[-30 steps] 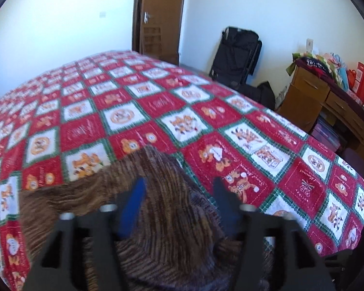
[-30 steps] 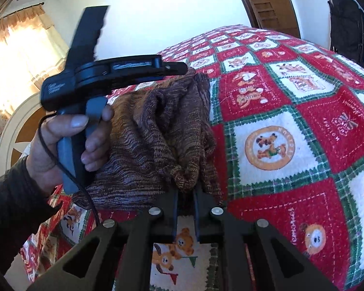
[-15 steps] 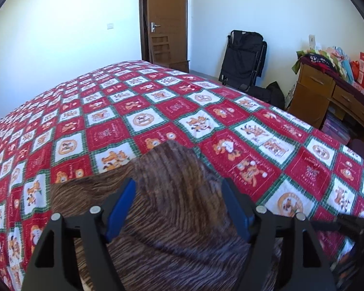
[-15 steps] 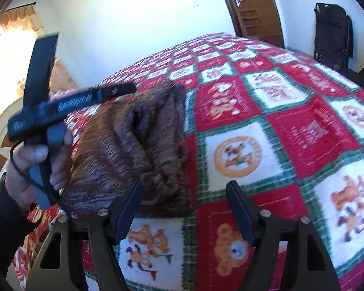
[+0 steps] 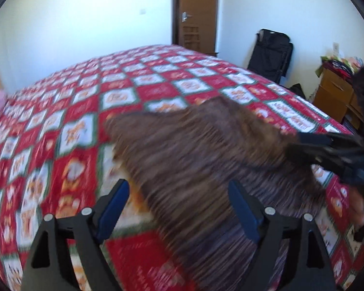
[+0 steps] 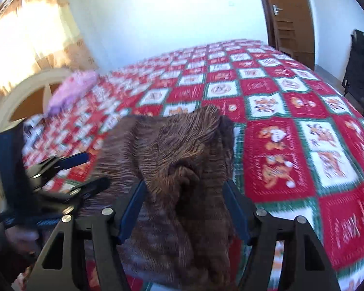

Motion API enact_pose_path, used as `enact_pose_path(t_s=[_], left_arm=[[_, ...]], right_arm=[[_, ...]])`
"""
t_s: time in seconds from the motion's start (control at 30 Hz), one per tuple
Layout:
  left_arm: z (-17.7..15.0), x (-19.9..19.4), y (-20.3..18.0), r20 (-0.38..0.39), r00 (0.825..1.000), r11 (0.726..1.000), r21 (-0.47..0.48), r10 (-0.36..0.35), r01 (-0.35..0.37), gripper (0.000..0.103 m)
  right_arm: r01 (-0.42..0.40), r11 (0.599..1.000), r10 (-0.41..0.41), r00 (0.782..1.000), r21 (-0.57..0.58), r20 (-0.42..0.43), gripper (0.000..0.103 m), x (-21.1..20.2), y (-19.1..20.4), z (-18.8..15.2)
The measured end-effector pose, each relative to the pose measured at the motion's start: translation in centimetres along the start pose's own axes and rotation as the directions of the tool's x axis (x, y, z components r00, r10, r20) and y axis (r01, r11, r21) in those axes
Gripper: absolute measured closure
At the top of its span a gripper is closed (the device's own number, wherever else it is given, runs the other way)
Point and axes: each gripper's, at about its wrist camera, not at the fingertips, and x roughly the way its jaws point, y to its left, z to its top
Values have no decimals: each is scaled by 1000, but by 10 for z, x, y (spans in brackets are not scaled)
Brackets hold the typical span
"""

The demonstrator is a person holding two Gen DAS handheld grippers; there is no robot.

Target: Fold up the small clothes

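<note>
Both grippers, left (image 5: 176,208) and right (image 6: 184,208), stand wide-jawed over the brown knit (image 6: 182,150) near the bed's (image 6: 303,111) front edge.

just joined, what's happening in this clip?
A person with a handheld gripper in each hand is folding a brown knit garment on a bed covered by a red, white and green patchwork quilt. Both the left gripper and the right gripper are open, with the bunched fabric lying between their fingers; neither is clamped on it. The garment is rumpled, not yet a neat fold. Both views are motion-blurred. A pink item lies near the headboard.
</note>
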Motion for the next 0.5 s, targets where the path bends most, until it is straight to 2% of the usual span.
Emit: enact_pose_path(t_s=[0.03,0.1,0.13,0.17,0.23,0.37,0.5], left_arm=[[-3,0,4,-5,1000,1000,-17,0,-1,17],[-11,2,16,-21,1000,997,-75,-19,17,15],[-13,3,18,-25,999,995,-95,-33,30,14],[-16,4,22,-30,998,990,-125,-63,59,14],[-19,6,23,-38,995,984,-158,-95,88,14],[-21,10,19,-51,985,969,-193,-165,152,14],[-19,15,13,-66,983,969,-187,-174,159,14]], right_arm=[[43,999,-43,999,-10,-28,37,10,-2,1],[167,986,-167,982,-7,-84,37,29,-15,-1],[154,988,-150,982,25,-115,37,36,-27,-3],[123,990,-115,986,61,-119,36,36,-35,-5],[115,990,-105,988,86,-113,36,28,-41,-6],[40,988,-34,999,152,-42,36,10,-56,-5],[-52,985,61,997,163,-48,36,21,-59,11]])
